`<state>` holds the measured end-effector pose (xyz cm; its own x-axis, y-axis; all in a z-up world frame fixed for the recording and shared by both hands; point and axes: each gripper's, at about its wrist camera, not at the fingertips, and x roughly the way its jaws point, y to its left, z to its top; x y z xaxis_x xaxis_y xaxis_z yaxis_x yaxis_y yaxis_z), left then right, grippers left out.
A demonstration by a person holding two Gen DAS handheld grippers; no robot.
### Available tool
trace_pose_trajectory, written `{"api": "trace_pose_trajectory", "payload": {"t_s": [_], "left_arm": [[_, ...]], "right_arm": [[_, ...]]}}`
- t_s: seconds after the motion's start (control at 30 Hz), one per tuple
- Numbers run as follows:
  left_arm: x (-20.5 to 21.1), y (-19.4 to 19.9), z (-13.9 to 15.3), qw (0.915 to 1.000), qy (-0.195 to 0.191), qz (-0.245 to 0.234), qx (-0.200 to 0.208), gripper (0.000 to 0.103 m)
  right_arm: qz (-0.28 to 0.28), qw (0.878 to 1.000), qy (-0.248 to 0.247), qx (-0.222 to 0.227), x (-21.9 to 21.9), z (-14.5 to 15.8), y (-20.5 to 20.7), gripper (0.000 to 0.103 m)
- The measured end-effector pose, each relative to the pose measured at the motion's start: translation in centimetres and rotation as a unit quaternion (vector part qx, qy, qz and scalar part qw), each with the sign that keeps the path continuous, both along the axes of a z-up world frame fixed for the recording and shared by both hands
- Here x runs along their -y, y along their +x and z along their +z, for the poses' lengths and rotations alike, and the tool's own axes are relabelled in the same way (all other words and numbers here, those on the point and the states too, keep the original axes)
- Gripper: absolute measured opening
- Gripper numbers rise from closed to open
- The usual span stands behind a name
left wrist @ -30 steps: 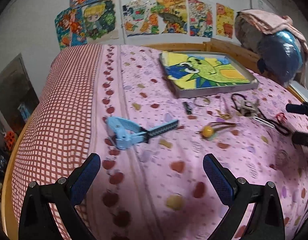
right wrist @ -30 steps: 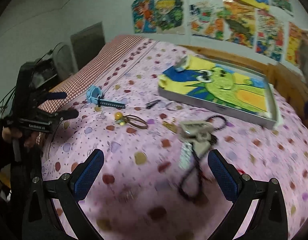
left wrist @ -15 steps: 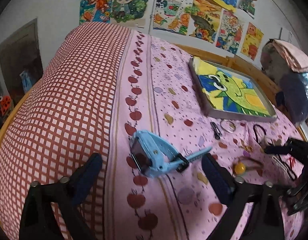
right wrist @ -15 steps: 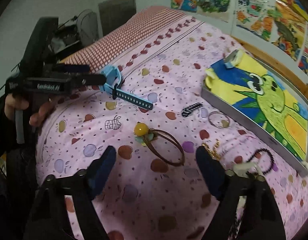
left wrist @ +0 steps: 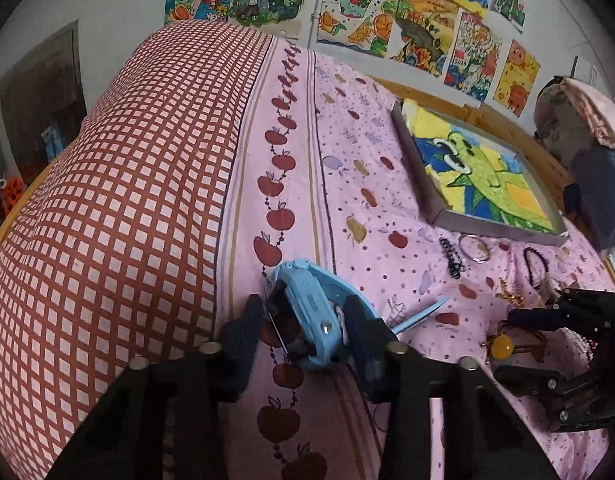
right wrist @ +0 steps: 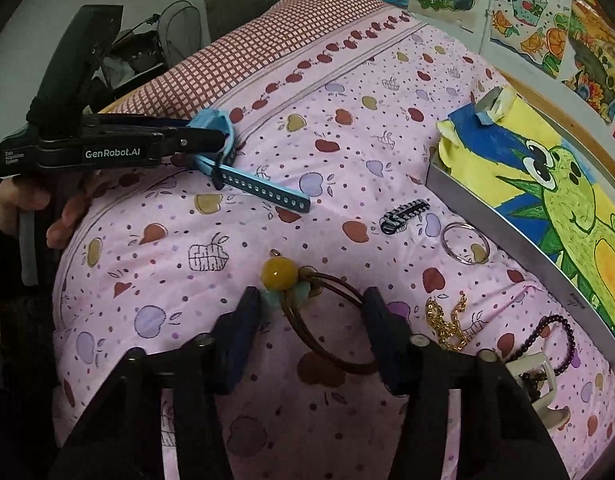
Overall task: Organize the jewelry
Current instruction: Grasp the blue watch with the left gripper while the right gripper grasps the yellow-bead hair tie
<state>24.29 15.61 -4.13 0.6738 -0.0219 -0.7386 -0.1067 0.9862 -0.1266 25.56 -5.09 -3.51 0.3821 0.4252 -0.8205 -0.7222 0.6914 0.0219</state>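
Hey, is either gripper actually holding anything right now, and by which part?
The left gripper pinches the blue watch by its case. The right gripper straddles the brown cord bracelet, still open, holding nothing.

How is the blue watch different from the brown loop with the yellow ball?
The blue watch is chunky, with a flat strap full of holes; the brown loop is a thin cord with a round yellow bead. The left gripper has its jaws around the watch; the right gripper's jaws straddle the loop, apparently not yet closed. Both lie on the pink bedspread.
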Motion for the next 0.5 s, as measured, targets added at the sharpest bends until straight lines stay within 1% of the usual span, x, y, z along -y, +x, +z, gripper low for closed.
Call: {"api": "trace_pose_trajectory", "payload": {"t_s": [0.1, 0.17, 0.27, 0.37, 0.43, 0.5], "left_arm": [[0.2, 0.3, -0.2, 1.0, 0.005, 0.004, -0.004, 0.033], [0.2, 0.2, -0.2, 1.0, 0.007, 0.005, -0.001, 0.03], [0.4, -0.1, 0.1, 0.9998, 0.013, 0.007, 0.01, 0.023], [0.6, -0.5, 0.4, 0.9996, 0.018, 0.002, 0.022, 0.019], [1.0, -0.8, 0.7, 0.9992, 0.024, -0.004, 0.032, 0.017], [1.3, -1.1, 1.0, 0.9989, 0.025, -0.012, 0.039, 0.017]], "right_arm": [[0.002, 1.0, -0.003, -0.001, -0.3, -0.2, 0.1, 0.033], [0.005, 1.0, -0.003, 0.0, -0.5, -0.3, 0.2, 0.019], [0.006, 1.0, -0.004, 0.006, -0.6, -0.3, -0.1, 0.019], [0.001, 1.0, 0.004, 0.013, -0.3, 0.0, -0.3, 0.019], [-0.005, 1.0, 0.013, 0.014, -0.1, 0.3, -0.3, 0.019], [-0.01, 1.0, 0.023, 0.016, 0.3, 0.7, -0.5, 0.019]]}}
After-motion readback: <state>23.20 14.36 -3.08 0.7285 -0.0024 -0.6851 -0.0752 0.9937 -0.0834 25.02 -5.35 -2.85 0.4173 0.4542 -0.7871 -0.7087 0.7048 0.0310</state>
